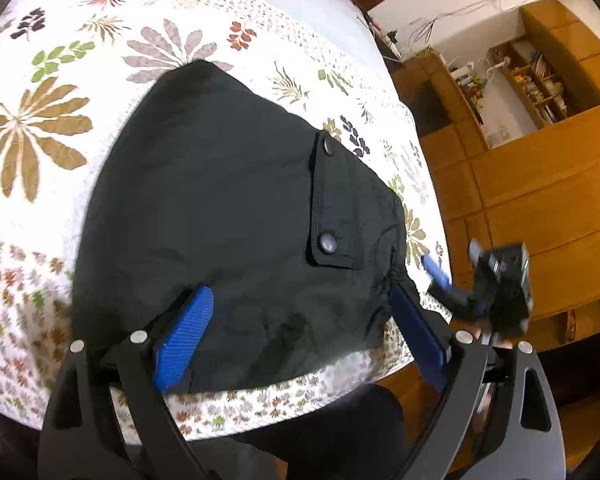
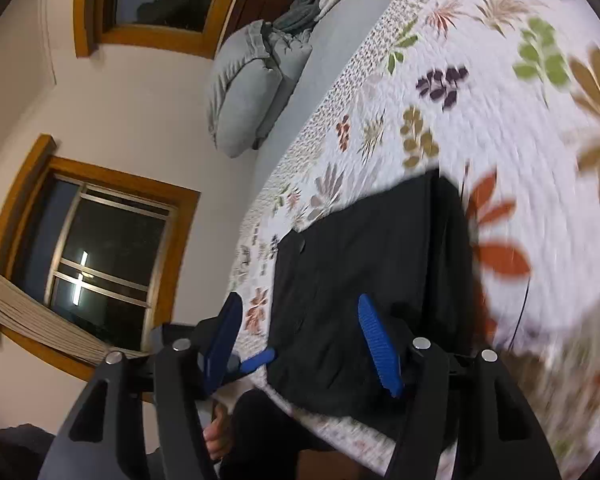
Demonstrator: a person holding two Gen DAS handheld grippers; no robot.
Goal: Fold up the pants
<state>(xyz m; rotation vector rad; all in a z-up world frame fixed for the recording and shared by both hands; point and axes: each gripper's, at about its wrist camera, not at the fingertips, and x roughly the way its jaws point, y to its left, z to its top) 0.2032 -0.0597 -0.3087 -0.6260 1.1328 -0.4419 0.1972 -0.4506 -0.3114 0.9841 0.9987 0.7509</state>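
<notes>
The black pants (image 1: 228, 200) lie folded into a compact bundle on the floral quilt (image 1: 60, 120), near the bed's front edge; a pocket flap (image 1: 332, 208) with two snaps faces up. My left gripper (image 1: 300, 292) hovers open over the bundle's near edge, its blue pads wide apart and not pressing the cloth. The right gripper (image 1: 452, 260) shows at the right, off the bed's corner. In the right wrist view the right gripper (image 2: 300, 300) is open, held at the near edge of the pants (image 2: 372, 280), gripping nothing. One blue finger of the left gripper (image 2: 260, 358) peeks in low.
The quilt (image 2: 500, 100) covers the bed; grey pillows (image 2: 252, 92) and heaped clothes sit at its head. Wooden cabinets with shelves (image 1: 540, 160) line the wall beyond the bed. Two windows (image 2: 108, 248) are on the other wall. A person's hand (image 2: 216, 436) and dark-clothed legs (image 1: 340, 420) are below the bed edge.
</notes>
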